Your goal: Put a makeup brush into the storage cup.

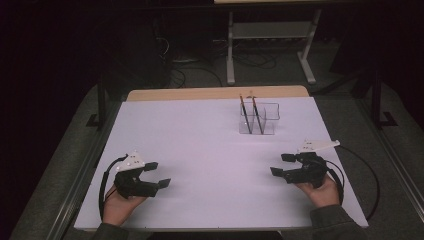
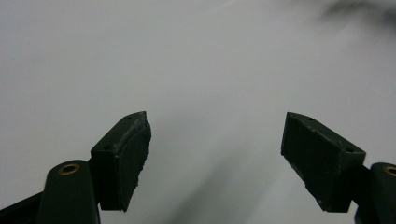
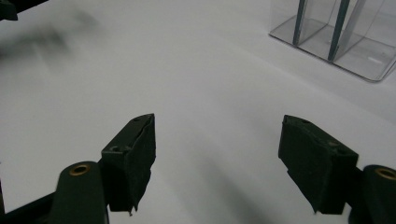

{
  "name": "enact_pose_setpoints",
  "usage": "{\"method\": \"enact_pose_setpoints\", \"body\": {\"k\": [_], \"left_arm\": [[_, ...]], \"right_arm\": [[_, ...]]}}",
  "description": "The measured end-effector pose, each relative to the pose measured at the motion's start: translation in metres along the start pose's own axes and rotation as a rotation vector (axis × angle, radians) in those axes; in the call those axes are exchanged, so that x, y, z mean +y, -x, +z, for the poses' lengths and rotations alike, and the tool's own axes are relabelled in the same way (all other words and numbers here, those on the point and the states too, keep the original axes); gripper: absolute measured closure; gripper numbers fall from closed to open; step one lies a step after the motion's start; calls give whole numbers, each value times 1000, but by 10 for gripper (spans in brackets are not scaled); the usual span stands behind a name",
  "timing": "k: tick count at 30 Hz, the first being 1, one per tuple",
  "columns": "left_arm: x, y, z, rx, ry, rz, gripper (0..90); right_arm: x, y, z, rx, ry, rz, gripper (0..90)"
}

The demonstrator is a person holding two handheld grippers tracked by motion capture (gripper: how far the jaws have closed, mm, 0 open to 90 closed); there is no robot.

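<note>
A clear plastic holder (image 1: 260, 119) with compartments stands on the white table (image 1: 200, 145) toward the back right. Two dark pencils (image 1: 251, 114) lean upright inside it. The right gripper view shows the same holder (image 3: 341, 39) at its top right, with both pencils (image 3: 340, 29) in it. My left gripper (image 1: 159, 175) rests low at the front left, held by a hand, open with nothing between its jaws. In its own view, the left gripper (image 2: 215, 158) faces bare table. My right gripper (image 1: 281, 165) sits at the front right, open and holding nothing; it (image 3: 217, 163) points toward the table's middle.
A wooden strip (image 1: 215, 93) edges the table's far side. Beyond it, on the dark floor, stand a metal frame (image 1: 270, 45) and loose cables (image 1: 200, 65). Black cables (image 1: 367, 180) trail from the grippers near the table's front corners.
</note>
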State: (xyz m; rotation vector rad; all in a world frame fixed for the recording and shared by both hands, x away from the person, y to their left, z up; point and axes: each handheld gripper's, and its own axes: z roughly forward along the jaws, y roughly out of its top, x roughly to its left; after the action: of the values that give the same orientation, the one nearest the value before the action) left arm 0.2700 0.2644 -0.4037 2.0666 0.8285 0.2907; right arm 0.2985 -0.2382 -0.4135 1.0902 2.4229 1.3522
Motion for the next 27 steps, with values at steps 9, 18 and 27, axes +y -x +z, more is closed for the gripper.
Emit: {"method": "enact_pose_setpoints", "body": {"k": [9,18,27], "left_arm": [[-1,2,0,-8,-5,2,228],[-2,5,2,-20,-15,11,221],[-4,8,4,-28,-22,14,206]], "right_arm": [[-5,-3,-1,6,5,14,239],[-11,-6,-3,10,13,8,220],[-16,-8,-6,8,11,1,211]]}}
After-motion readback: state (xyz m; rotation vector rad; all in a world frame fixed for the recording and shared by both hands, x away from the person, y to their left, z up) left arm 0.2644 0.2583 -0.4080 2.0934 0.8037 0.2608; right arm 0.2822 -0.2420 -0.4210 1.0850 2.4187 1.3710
